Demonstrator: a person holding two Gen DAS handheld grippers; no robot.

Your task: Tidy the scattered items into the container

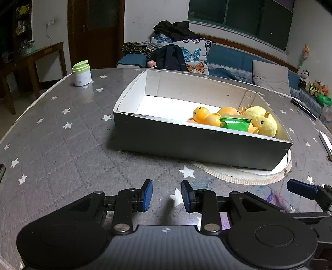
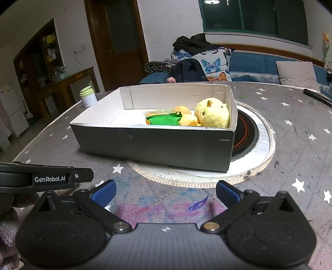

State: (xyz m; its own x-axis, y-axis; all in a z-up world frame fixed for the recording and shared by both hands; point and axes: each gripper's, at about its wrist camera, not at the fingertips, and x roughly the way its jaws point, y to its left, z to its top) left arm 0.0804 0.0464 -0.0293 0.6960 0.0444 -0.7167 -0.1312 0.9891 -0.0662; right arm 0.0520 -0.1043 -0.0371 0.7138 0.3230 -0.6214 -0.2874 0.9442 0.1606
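yellow plush (image 2: pixel 212 114) lies in box (image 2: pixel 157 145); right gripper (image 2: pixel 166 193) spread empty

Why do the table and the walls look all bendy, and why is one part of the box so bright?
Left wrist view: the fisheye lens curves the table edge; light glares on the white floor of the box, while its dark front wall sits in shade. Right wrist view: the door frame bows, corners go black, and a ceiling lamp reflects in the window.

A blue sofa (image 2: pixel 255 62) runs along the far wall, beyond the grey star-patterned surface (image 1: pixel 68 145). On the sofa lie butterfly-print cushions (image 2: pixel 213 64) under dark clothes (image 2: pixel 191 42). Above the sofa is a dark green-framed window (image 2: pixel 255 18); left of the sofa stand a brown door (image 2: pixel 118 39) and a wooden side table (image 2: pixel 68 81).
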